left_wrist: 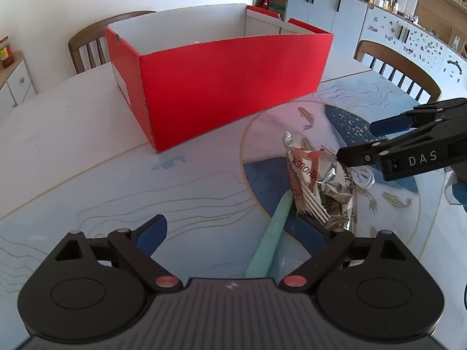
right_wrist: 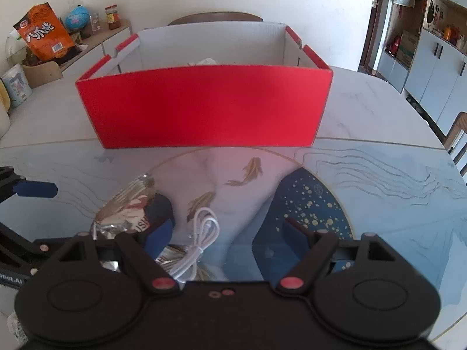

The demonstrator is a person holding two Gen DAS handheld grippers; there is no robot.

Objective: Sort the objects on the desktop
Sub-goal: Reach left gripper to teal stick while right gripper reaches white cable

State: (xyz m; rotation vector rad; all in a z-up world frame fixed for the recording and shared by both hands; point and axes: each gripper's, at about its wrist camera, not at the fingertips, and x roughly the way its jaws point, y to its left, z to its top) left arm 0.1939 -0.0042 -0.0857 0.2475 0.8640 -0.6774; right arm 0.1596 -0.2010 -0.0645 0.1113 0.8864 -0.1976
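A red open box (left_wrist: 227, 87) stands on the table; it also shows in the right wrist view (right_wrist: 204, 105), with something pale inside. A silver foil snack packet (left_wrist: 318, 186) lies in front of it, next to a coiled white cable (left_wrist: 363, 176) and a mint-green stick (left_wrist: 271, 239). My left gripper (left_wrist: 233, 233) is open, with the green stick between its fingers and the packet by its right finger. My right gripper (right_wrist: 227, 233) is open above the white cable (right_wrist: 198, 242), with the packet (right_wrist: 128, 207) by its left finger. The right gripper enters the left wrist view (left_wrist: 362, 143) from the right.
A table mat (right_wrist: 379, 180) with fish and blue patterns covers the near part of the table. Wooden chairs (left_wrist: 400, 67) stand around the table. Cabinets (left_wrist: 335, 8) and shelves line the far walls. An orange snack bag (right_wrist: 43, 32) sits on a sideboard at left.
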